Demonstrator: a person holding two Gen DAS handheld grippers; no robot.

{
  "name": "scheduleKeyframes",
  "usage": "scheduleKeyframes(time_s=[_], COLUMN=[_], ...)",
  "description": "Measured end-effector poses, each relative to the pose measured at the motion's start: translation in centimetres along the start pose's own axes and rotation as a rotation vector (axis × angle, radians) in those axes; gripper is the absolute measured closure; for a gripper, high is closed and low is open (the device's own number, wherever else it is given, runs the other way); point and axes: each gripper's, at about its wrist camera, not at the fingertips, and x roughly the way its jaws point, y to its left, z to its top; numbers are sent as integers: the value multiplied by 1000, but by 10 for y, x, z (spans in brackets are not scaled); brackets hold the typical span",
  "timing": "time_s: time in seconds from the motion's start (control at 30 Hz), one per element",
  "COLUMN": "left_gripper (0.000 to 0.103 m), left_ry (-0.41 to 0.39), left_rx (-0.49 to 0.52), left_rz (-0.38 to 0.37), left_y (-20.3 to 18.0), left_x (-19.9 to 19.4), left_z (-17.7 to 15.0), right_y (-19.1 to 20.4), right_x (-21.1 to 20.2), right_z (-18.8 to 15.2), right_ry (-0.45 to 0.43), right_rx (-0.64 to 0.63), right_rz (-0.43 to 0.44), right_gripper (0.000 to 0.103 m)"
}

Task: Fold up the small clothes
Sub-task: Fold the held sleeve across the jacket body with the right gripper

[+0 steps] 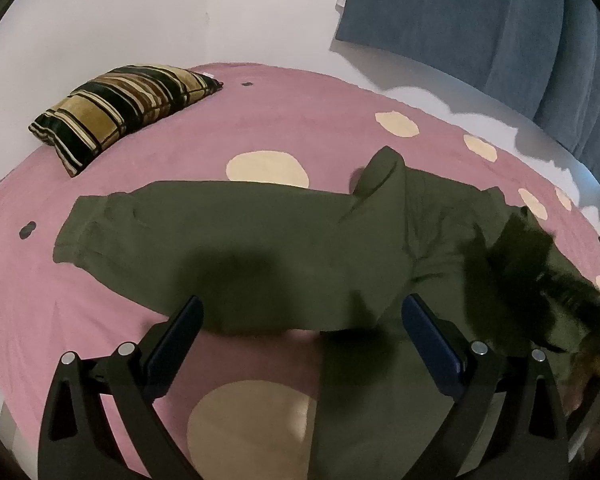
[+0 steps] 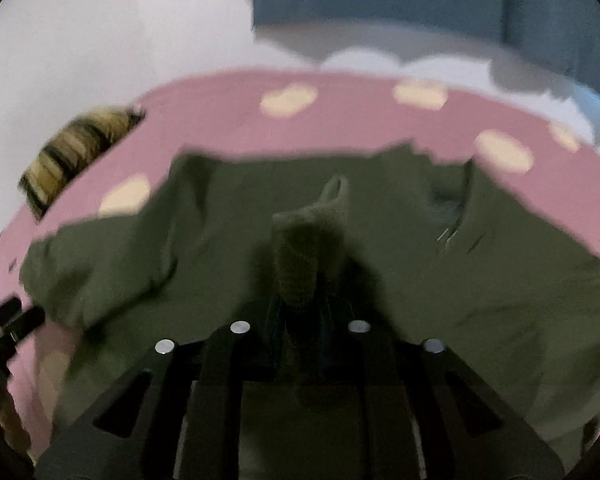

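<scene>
An olive green garment (image 1: 260, 240) lies spread on the pink bedspread (image 1: 300, 96), one sleeve stretched to the left. My left gripper (image 1: 304, 320) hovers over the garment's near edge, open, with nothing between its blue pads (image 1: 176, 336). In the right wrist view the same garment (image 2: 480, 280) fills the middle. My right gripper (image 2: 300, 292) has its jaws close together on a ribbed cuff (image 2: 312, 216) that stands up between them. The picture there is blurred. In the left wrist view the right gripper (image 1: 540, 268) is a dark smear over the garment's right part.
A striped black and gold cushion (image 1: 116, 108) lies at the far left of the bed. A blue padded headboard (image 1: 480, 20) and a white wall stand behind. Cream spots mark the bedspread. The left gripper's frame (image 2: 8, 328) shows at the lower left of the right wrist view.
</scene>
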Motion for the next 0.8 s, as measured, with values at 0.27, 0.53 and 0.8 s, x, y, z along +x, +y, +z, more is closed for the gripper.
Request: scheduleKeyframes(time_s=[0.27,0.53,0.8], left_gripper=[4,4,4], left_ry=[23,54,57], left_rx=[19,34,26], left_rz=[-3,-4,4], left_y=[-4,-11,-14], left_x=[7,17,16], left_z=[-6,-11,-12], right_y=[-60,-256,-280], right_x=[-55,-122,-86], right_z=[-27,-90,-129], right_ry=[-21,-87,70], right_rx=[114,501,513], right_rz=[180,-125,10], right_gripper=[48,48,88])
